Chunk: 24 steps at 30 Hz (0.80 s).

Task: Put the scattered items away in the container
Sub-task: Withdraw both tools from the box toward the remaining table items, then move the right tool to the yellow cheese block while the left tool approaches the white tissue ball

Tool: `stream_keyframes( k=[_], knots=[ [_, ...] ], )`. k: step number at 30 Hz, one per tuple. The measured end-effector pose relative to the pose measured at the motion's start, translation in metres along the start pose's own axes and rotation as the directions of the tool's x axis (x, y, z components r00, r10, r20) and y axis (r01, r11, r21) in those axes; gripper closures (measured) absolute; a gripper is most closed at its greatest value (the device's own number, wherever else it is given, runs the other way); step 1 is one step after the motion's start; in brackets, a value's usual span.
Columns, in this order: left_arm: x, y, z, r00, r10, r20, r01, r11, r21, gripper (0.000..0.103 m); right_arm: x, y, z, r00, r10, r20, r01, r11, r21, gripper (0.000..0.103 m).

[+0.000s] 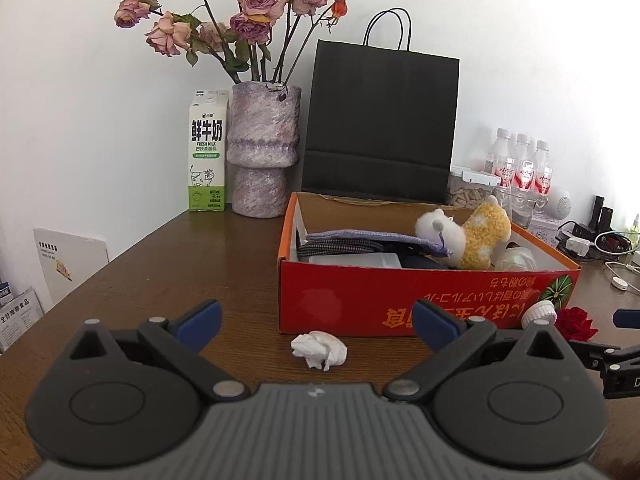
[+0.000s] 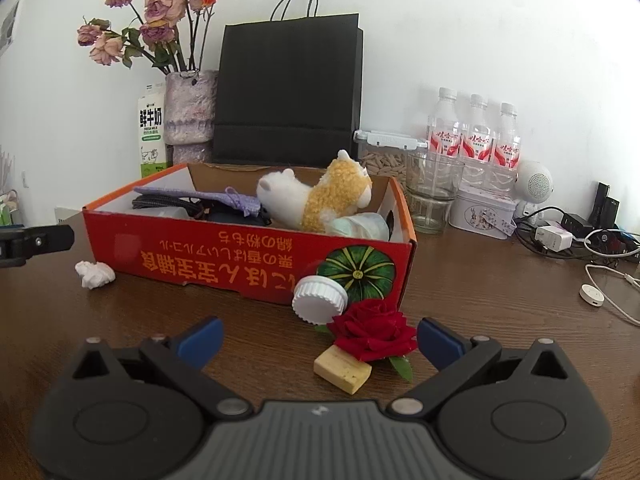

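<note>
I have both grippers low over the brown table (image 1: 168, 264) with their fingers spread wide and nothing between them. The left gripper (image 1: 316, 322) faces a crumpled tissue (image 1: 319, 349) lying on the wood just in front of the red box (image 1: 360, 300). The right gripper (image 2: 318, 340) faces a red rose (image 2: 374, 330), a pale yellow block (image 2: 343, 369) touching its underside, and a white cap (image 2: 319, 299) leaning against the box wall beside the pumpkin print.

The box already holds a plush toy (image 2: 316, 198), a purple cloth (image 2: 200, 196) and other bits, so I judge the job well along, with these four pieces left on the table.

My worries: the tissue is light, so if I close too high the fingers may only brush it and push it under the box edge. On my right, the rose, block and cap sit crowded together; closing on the rose may drag the block along or crush petals, and a nudge could set the cap rolling off its edge. The plush toy rides above the rim, so anything dropped on it may bounce back out. The two grippers are near each other, and I could knock one against the other
</note>
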State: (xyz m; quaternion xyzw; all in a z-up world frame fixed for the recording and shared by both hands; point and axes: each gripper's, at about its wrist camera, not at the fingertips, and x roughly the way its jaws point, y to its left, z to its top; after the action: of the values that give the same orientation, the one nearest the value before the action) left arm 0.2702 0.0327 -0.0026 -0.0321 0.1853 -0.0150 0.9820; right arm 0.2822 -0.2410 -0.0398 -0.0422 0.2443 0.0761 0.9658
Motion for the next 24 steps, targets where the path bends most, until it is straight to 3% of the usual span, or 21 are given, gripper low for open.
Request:
stream_keyframes(
  k=[8,24],
  knots=[
    [0.003,0.008,-0.009,0.996,0.047,-0.08,-0.047,0.999,-0.007,0.0,-0.001,0.003,-0.008,0.999,0.002,-0.035,-0.003,1.0,-0.019,0.0],
    [0.009,0.004,-0.014,0.99,0.064,-0.123,-0.061,0.998,0.025,0.0,0.004,0.004,-0.008,0.998,0.003,-0.067,-0.005,1.0,-0.027,0.0]
  ],
)
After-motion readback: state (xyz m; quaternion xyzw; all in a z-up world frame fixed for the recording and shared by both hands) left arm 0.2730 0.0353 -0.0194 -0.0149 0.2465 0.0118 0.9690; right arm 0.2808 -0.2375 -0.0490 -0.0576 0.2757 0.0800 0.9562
